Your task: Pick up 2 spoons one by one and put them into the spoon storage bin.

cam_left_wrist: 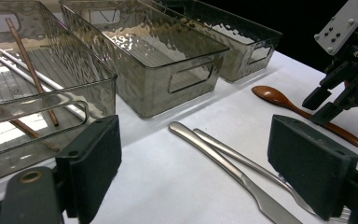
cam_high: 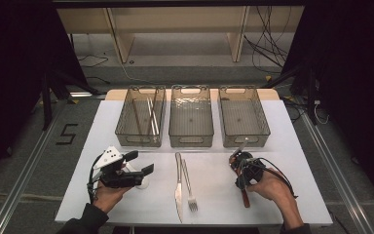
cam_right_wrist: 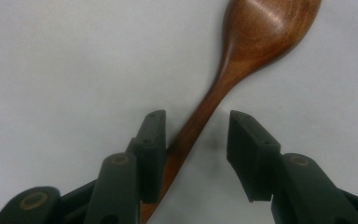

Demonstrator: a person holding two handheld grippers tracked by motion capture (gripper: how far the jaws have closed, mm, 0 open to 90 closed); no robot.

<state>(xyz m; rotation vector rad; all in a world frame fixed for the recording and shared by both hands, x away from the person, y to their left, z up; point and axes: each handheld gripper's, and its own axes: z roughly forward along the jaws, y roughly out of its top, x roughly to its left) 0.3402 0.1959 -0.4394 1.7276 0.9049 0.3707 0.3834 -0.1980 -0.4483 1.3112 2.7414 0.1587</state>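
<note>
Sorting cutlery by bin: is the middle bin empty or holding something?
Empty: the middle bin shows only its bare bottom, seen from above.

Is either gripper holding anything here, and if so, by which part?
Nothing is gripped yet. The right gripper has its jaws astride the handle of the wooden spoon, one jaw touching it, the other apart. The left gripper is open with nothing between its jaws.

A brown wooden spoon (cam_right_wrist: 242, 60) lies flat on the white table (cam_right_wrist: 51, 70), bowl toward the bins.
</note>
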